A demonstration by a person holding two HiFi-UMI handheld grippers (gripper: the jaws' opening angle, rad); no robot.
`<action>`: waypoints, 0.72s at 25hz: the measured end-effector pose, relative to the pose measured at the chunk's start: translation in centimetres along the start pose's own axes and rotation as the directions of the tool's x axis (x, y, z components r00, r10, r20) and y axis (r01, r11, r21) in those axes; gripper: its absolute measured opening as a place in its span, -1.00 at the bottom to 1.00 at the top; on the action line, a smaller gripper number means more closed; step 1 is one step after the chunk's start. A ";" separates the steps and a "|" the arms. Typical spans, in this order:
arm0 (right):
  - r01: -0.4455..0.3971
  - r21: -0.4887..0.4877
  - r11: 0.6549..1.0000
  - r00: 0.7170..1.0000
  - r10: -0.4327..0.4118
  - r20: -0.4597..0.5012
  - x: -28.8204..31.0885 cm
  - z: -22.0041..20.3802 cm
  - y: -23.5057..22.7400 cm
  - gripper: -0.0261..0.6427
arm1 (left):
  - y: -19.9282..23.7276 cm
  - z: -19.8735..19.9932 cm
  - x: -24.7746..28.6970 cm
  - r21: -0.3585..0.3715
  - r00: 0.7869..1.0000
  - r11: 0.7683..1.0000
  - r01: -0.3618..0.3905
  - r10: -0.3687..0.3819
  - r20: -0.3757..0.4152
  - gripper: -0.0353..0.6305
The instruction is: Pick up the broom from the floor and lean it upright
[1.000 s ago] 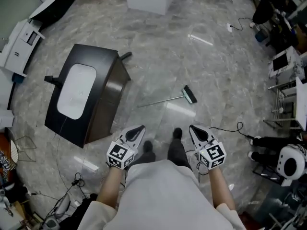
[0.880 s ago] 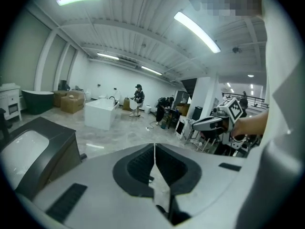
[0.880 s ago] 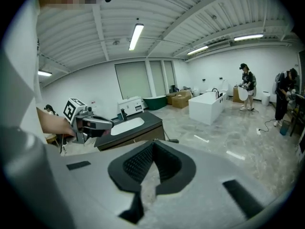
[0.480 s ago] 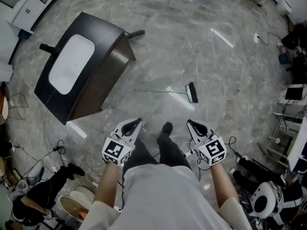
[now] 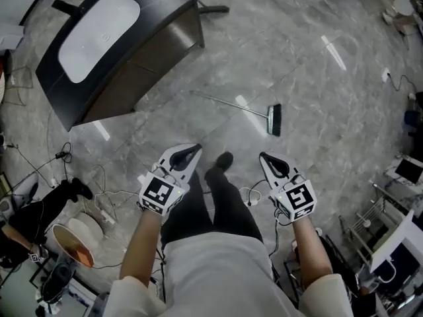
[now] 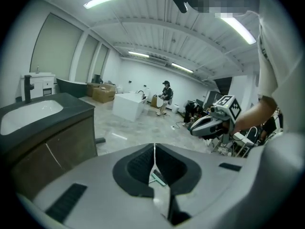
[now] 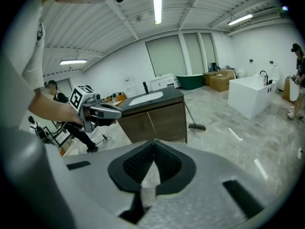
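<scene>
I see the broom (image 5: 238, 107) lying flat on the grey floor (image 5: 317, 78), out in the open middle and away from any edge. Its brush end is to the right. Its handle tip points at the dark sink cabinet (image 5: 142, 68), near it but not touching. My left claw (image 5: 193, 150) and right claw (image 5: 264, 157) are both closed tight with nothing in them. They sit side by side above my shoe (image 5: 225, 159), well apart from the broom.

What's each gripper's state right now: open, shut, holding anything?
Left gripper: shut, nothing held.
Right gripper: shut, nothing held.
Broom: lying on the floor, neither gripper touching it.
</scene>
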State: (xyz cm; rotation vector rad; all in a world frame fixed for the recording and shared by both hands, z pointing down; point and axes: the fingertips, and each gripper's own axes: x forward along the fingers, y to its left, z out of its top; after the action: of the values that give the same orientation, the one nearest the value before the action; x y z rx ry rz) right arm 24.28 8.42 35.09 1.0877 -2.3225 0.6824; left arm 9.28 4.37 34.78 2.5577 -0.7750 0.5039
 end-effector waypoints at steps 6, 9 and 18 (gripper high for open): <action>-0.061 0.007 0.998 0.998 0.061 -0.033 6.7 -2.7 -1.5 -0.92 | 3.1 -5.2 2.3 -0.055 0.999 0.998 -0.034 0.034 -0.013 -0.86; -0.066 0.012 0.998 0.997 0.067 -0.040 10.3 -4.2 -2.7 -0.92 | 5.2 -8.6 3.6 -0.098 0.999 0.994 -0.047 0.044 -0.030 -0.86; -0.065 0.041 0.997 0.993 0.069 -0.091 23.5 -11.6 -6.5 -0.92 | 14.4 -19.4 8.1 -0.145 0.990 0.984 -0.103 0.087 -0.110 -0.86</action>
State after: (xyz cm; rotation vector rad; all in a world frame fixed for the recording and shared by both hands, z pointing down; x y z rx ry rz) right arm 18.58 -1.15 59.69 0.9769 -2.2839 0.7885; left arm 2.94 -0.68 58.96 2.3453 -0.8666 0.5806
